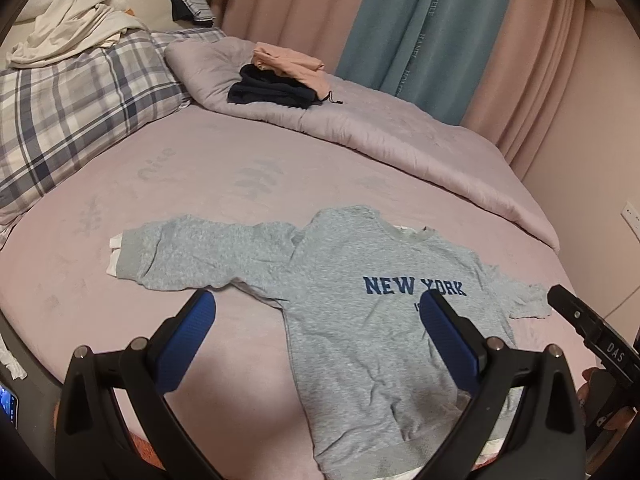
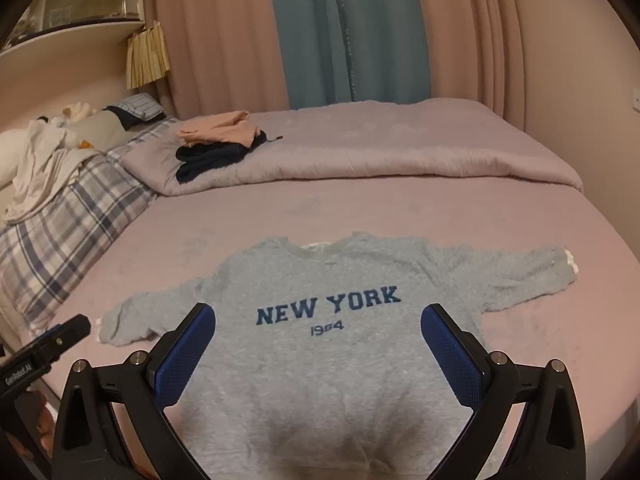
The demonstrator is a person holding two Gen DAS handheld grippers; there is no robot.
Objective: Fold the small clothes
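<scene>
A small grey sweatshirt (image 1: 360,280) printed NEW YORK lies face up and flat on the pink bed sheet (image 1: 224,184), both sleeves spread sideways. In the right wrist view the same sweatshirt (image 2: 320,360) fills the foreground. My left gripper (image 1: 318,300) hovers wide open above its left side, near the armpit, with nothing between the blue pads (image 1: 184,344). My right gripper (image 2: 318,312) hangs wide open over the chest print, also holding nothing. The other gripper shows at each frame's edge: the right one (image 1: 588,328) and the left one (image 2: 52,344).
A folded lilac quilt (image 1: 360,128) lies across the far side of the bed with a stack of folded dark and peach clothes (image 1: 280,80) on it. Plaid pillows (image 1: 72,112) and crumpled cream cloth (image 1: 68,28) sit at the left. Curtains (image 2: 320,32) hang behind.
</scene>
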